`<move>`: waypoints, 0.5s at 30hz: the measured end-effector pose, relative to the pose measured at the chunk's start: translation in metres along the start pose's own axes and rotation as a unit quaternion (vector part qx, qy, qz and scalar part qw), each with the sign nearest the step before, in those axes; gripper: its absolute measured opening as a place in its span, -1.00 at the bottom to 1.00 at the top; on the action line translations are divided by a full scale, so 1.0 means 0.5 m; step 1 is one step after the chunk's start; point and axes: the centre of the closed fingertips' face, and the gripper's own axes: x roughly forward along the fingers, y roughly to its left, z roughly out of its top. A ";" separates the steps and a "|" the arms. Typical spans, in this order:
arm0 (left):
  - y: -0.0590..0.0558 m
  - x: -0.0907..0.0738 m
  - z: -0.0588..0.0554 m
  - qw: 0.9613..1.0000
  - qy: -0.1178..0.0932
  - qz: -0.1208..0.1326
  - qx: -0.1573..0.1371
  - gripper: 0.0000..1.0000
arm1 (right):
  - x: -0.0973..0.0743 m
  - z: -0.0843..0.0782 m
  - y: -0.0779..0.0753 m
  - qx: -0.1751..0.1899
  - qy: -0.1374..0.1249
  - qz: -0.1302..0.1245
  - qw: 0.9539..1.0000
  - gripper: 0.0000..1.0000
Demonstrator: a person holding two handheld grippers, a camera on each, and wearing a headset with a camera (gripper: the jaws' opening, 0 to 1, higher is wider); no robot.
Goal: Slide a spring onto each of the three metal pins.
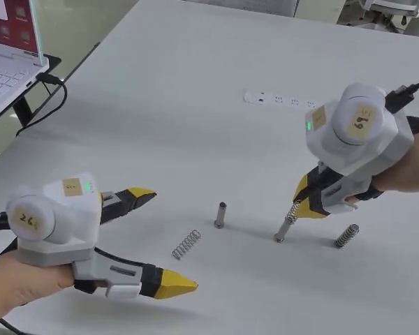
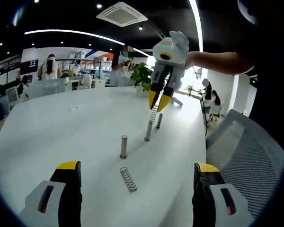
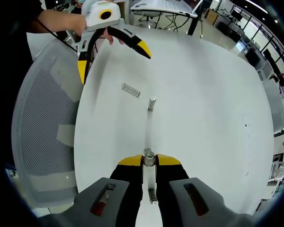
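My right gripper [image 1: 309,202] is shut on a spring [image 1: 294,210], whose lower end sits over the top of a leaning metal pin [image 1: 282,230]. In the right gripper view the spring [image 3: 149,158] is pinched between the yellow tips. Right of it stands a pin with a spring on it [image 1: 346,236]. A bare pin [image 1: 221,214] stands upright mid-table, and a loose spring [image 1: 186,243] lies flat to its left. My left gripper [image 1: 160,239] hovers open at the lower left, with the loose spring [image 2: 128,178] just ahead between its jaws.
An open laptop [image 1: 7,49] with a black cable [image 1: 45,105] sits on a stand at the far left. A white power strip [image 1: 279,100] lies further back on the table. A grey mesh chair [image 2: 246,151] stands at the table's edge.
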 end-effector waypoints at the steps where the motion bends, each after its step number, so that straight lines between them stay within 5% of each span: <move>1: 0.001 0.000 0.000 1.000 0.000 0.001 0.000 0.93 | 0.000 0.000 0.001 0.001 0.000 0.002 1.000 -0.88; 15: 0.002 -0.005 -0.004 1.000 0.001 0.002 -0.002 0.91 | 0.019 -0.005 -0.003 0.002 0.007 0.008 1.000 -0.87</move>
